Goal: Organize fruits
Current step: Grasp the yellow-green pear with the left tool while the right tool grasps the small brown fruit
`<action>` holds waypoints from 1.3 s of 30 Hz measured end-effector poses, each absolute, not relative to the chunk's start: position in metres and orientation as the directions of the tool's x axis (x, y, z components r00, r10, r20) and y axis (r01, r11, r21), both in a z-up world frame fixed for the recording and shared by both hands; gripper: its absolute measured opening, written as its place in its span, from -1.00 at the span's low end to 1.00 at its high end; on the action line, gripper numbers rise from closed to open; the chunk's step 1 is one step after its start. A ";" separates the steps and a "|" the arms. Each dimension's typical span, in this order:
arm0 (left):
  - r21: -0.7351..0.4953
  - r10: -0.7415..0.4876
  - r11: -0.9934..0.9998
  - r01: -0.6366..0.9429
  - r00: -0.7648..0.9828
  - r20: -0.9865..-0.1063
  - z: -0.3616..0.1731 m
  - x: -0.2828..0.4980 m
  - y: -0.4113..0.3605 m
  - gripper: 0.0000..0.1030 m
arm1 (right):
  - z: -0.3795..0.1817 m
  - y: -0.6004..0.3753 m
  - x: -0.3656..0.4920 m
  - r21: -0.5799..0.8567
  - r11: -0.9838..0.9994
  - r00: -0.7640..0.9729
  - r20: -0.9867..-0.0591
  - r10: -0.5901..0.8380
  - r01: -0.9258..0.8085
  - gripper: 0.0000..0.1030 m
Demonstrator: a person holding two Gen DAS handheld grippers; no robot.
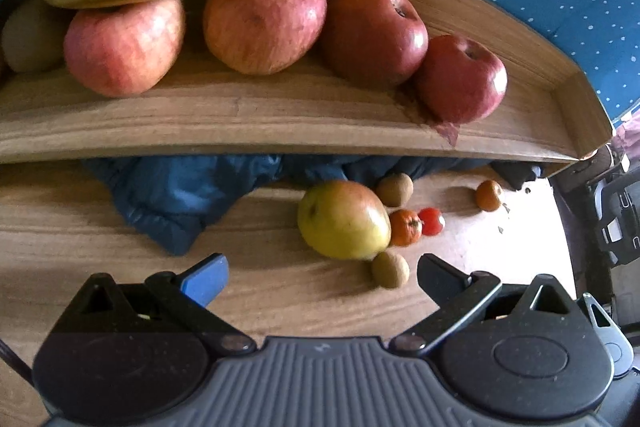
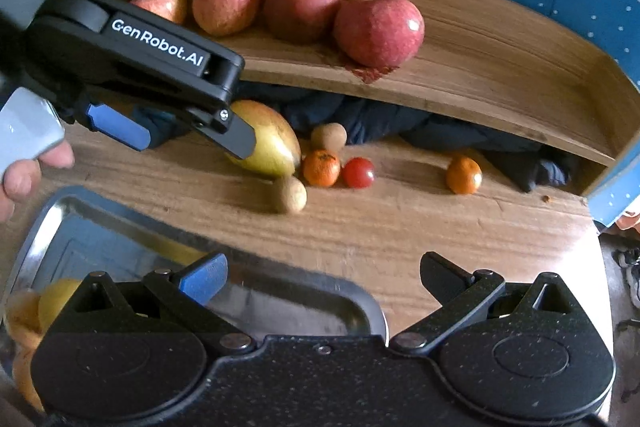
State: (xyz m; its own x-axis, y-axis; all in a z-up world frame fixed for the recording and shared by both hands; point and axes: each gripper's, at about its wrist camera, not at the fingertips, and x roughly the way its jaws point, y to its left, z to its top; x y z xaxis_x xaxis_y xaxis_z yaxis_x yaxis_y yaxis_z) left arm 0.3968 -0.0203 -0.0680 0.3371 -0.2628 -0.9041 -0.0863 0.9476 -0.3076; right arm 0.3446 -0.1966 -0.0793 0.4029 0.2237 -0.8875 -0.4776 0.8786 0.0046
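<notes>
Left gripper [image 1: 322,277] gapes near mango [image 1: 344,219] — apparently untouched.

Grained matt wood forms the table [image 2: 400,227] and shelf [image 2: 480,67]; the tray [image 2: 280,291] is glossy metal.

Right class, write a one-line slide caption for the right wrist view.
Open left claw reaches toward a yellow-green apple beside a steel tray.

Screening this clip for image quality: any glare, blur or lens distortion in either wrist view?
Left wrist view: the wooden shelf bows from fisheye distortion, and the table washes out to white at right; the green-yellow apple is slightly soft. Right wrist view: the metal tray shows mirror reflections, and the red apple carries a small highlight.
</notes>
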 end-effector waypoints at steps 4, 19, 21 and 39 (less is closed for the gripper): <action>-0.316 -0.269 0.944 -0.097 0.332 -0.904 -0.074 0.409 -0.022 0.99 | -0.088 -0.192 0.357 0.018 0.873 0.400 -0.884 0.242 -0.488 0.98; -0.397 -0.325 0.905 -0.154 0.353 -0.877 -0.089 0.420 -0.027 0.78 | -0.101 -0.177 0.378 0.124 0.846 0.363 -0.864 0.349 -0.519 0.29; -0.401 -0.331 0.903 -0.153 0.347 -0.877 -0.091 0.420 -0.029 0.72 | -0.103 -0.175 0.379 0.126 0.845 0.362 -0.863 0.352 -0.520 0.12; -0.439 -0.355 0.879 -0.186 0.361 -0.863 -0.098 0.419 -0.022 0.20 | -0.119 -0.169 0.382 0.128 0.850 0.354 -0.869 0.345 -0.512 -0.45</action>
